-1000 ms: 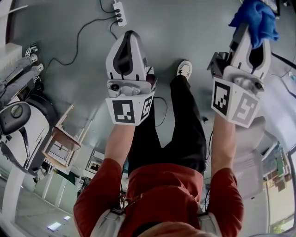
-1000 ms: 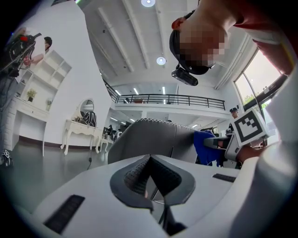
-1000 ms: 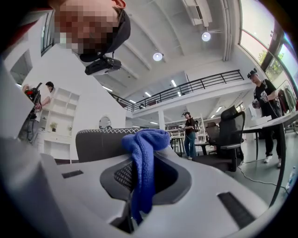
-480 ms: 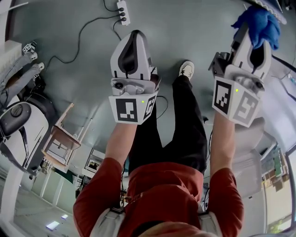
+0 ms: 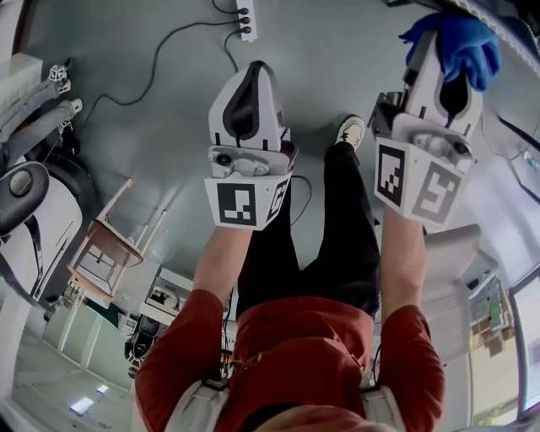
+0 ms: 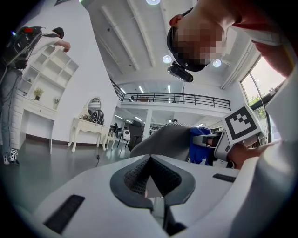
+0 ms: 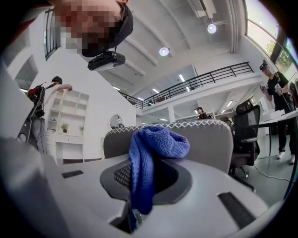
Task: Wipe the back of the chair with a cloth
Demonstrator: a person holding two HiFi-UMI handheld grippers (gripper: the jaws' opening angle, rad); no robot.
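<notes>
Right gripper view — the right gripper point(image 7: 139, 168) clenches a blue cloth point(image 7: 150, 149), its bunched end spilling over the jaw tips at 12 o'clock, with the grey chair back point(image 7: 210, 145) just beyond. The left gripper point(image 6: 150, 160) is pinched closed on nothing.

The cloth point(image 7: 157, 140) looks soft, nubbly terry; the chair back point(image 7: 209, 144) matt grey fabric.

A smooth grey floor point(image 5: 152, 126) carries a white power strip point(image 5: 245, 21), its black cable point(image 5: 158, 57) trailing left. A small wooden chair point(image 5: 105, 253) stands at the left. Against the white walls point(image 6: 88, 60) are a shelf unit point(image 6: 51, 69) and a dressing table point(image 6: 88, 128) with an oval mirror point(image 6: 94, 109). A railed balcony point(image 6: 186, 97) crosses the far end under round ceiling lights point(image 6: 167, 59). Daylight enters a tall window point(image 6: 258, 90) on the right.
</notes>
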